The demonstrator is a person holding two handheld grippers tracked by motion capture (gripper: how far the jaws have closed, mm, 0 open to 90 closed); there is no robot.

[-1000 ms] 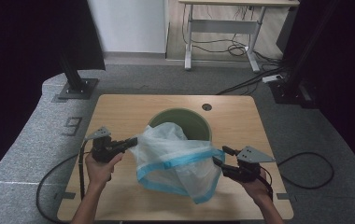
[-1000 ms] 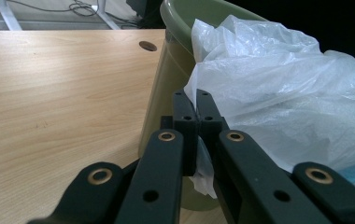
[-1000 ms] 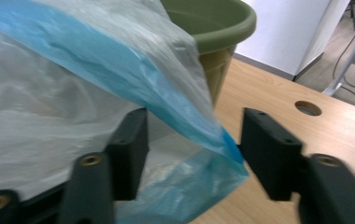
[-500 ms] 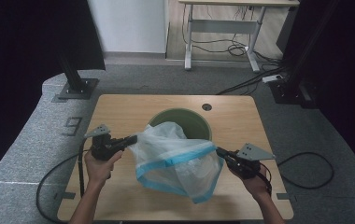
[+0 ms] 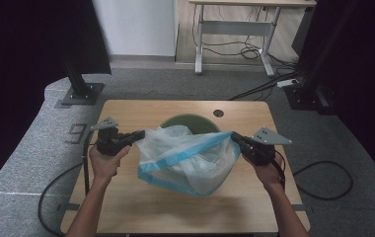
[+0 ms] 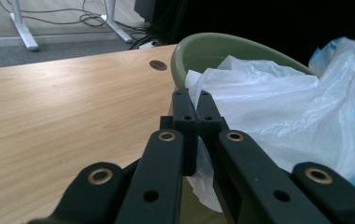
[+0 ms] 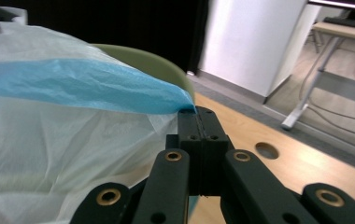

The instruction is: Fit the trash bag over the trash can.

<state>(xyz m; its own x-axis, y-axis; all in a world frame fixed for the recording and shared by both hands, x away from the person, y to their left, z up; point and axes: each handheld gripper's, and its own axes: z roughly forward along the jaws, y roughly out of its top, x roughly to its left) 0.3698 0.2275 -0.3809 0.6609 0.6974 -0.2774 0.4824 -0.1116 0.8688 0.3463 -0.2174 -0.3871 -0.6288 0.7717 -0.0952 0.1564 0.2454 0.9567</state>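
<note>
A translucent white plastic bag [image 5: 188,160] with a blue band along its mouth is held stretched between the two claws at the centre of the high view, above the wooden bench [image 5: 141,207] and partly in front of a green bin [image 5: 188,121]. Its left edge is pinched by the left claw [image 5: 137,136], whose jaws are seen closed on white film in the left gripper view [image 6: 192,100]. The blue rim at the bag's right corner is clamped by the right claw [image 5: 235,137], the jaws being pressed together on it in the right gripper view [image 7: 198,112]. The bag hangs slack toward the lower centre of the frame, its mouth pulled wide.
</note>
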